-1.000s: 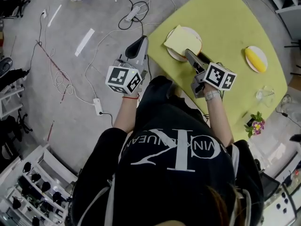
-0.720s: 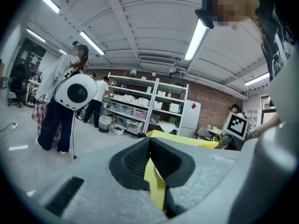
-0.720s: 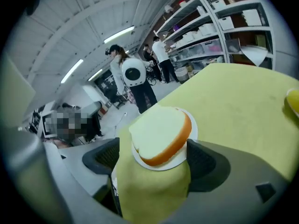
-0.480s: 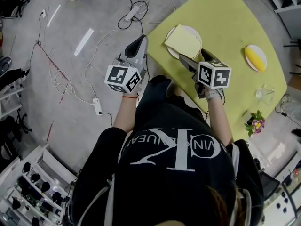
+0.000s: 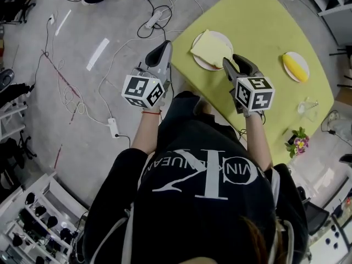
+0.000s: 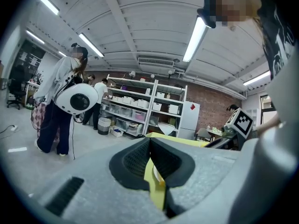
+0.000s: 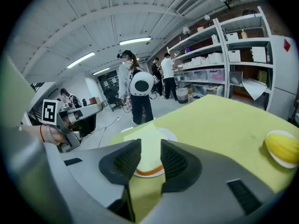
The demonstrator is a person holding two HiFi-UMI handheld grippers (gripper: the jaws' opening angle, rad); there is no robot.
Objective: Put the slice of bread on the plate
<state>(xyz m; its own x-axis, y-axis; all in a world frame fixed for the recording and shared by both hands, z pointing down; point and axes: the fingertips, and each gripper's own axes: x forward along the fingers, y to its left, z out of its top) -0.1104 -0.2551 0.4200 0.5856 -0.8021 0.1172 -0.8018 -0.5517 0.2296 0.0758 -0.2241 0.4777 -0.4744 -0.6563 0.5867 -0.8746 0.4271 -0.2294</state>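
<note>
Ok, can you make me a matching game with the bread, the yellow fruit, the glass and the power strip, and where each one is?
Things:
1. slice of bread
2. yellow fruit
3. glass
4. power strip

Places:
A. grey floor
B. small plate
C. bare yellow table
D. large plate

Pairs: 1-D, 2-B, 3-C, 4-A.

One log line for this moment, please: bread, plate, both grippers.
bread: lying on plate | right gripper: fingers apart, just been closing, nothing between, beside plate | left gripper: shut, empty, beside table
</note>
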